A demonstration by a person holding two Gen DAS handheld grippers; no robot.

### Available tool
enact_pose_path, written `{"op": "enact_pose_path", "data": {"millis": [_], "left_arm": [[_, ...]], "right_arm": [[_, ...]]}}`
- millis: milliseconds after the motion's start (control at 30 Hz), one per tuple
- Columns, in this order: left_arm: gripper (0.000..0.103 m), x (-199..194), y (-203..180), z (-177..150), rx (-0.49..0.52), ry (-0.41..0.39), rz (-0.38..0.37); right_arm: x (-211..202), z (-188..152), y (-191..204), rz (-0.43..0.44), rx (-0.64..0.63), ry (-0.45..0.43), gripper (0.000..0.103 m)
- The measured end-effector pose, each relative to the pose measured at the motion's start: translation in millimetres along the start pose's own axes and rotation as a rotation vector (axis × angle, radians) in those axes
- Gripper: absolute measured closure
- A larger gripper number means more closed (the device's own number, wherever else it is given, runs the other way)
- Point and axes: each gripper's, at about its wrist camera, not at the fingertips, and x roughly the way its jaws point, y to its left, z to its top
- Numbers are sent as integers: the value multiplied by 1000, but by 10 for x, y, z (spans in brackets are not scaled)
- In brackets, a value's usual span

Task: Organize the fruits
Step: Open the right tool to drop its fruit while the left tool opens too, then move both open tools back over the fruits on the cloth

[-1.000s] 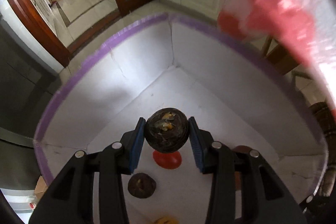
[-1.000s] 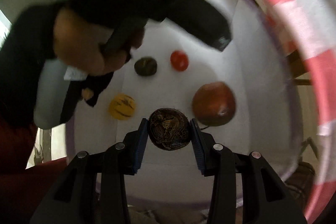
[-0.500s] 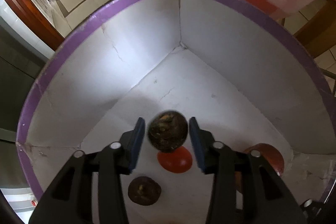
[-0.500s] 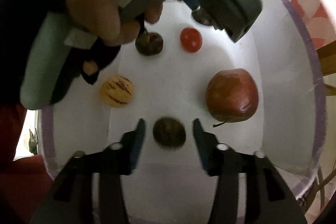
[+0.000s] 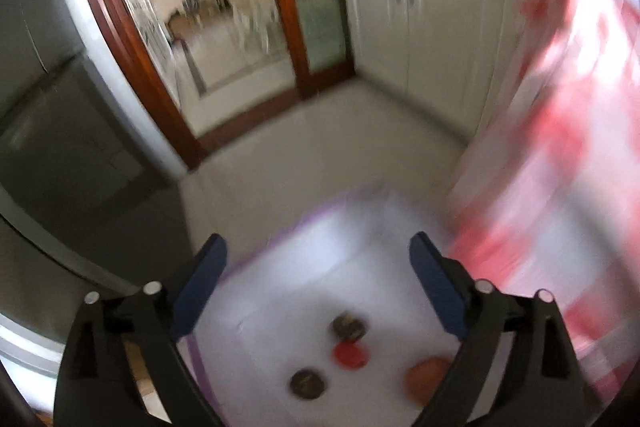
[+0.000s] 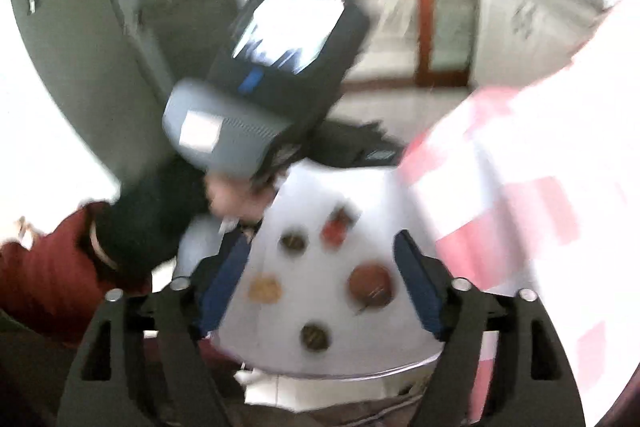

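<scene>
The fruits lie loose on the white floor of a purple-rimmed box [image 6: 304, 183], all below and ahead of both tools. In the right wrist view six show: a dark round fruit [image 6: 315, 337] nearest the camera, a large reddish-brown apple-like fruit [image 6: 370, 286] to its upper right, a yellowish striped fruit [image 6: 263, 289] to its upper left, and farther in another dark fruit [image 6: 293, 242], a small red fruit [image 6: 335, 229] and a blurred dark one [image 6: 347, 211] close behind it.

The right tool [image 6: 320, 267] hangs above the box with its jaws spread wide and nothing between them; the nearest dark fruit sits almost on the midline between the blue pads, slightly lower in the frame. The left tool [image 5: 316, 279] is likewise wide open and empty, raised over the box's far corner, with the fruits low in its view and mostly right of centre. The person's left hand [image 6: 236, 197] on that tool's handle reaches over the box's left edge.

Both views are motion-blurred, so fine contact cannot be judged. The fruits are near-round, so no long axis matters for a grasp. A red-and-white checked cloth [image 6: 520, 187] hangs at the right. If a fruit in the box were to be taken next, the right tool seems nearer and better lined up, needing mainly a straight descent.
</scene>
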Motion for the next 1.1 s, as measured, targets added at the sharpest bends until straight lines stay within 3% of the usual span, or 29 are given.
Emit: {"op": "enact_pose_path", "data": {"millis": [133, 233, 300, 433, 567, 733, 933, 1000, 1100], "left_arm": [[2, -664, -525, 403, 14, -149, -148], [2, -972, -1248, 551, 112, -175, -279], [2, -1106, -1865, 567, 199, -168, -374], [2, -1169, -2897, 515, 326, -144, -496], [2, -1240, -3816, 459, 386, -112, -643], [2, -1158, -4758, 535, 380, -129, -760], [2, -870, -5044, 732, 219, -13, -867], [2, -775, -4941, 783, 158, 45, -904], [2, -728, -4818, 791, 114, 46, -956]], "right_arm": [[-839, 57, -478, -181, 70, -200, 17], [-1259, -101, -987, -330, 178, -267, 16], [-1503, -289, -1306, -418, 264, -289, 16], [-1938, -769, -2108, -584, 512, -322, 16], [-2364, -1221, -2819, -718, 743, -339, 16], [-2662, -1826, -3882, -856, 985, -309, 16], [-2760, -2007, -4659, -922, 1063, -274, 16], [-2780, -1997, -4860, -946, 1055, -251, 16], [-2739, -1953, -5215, -959, 1029, -207, 19]]}}
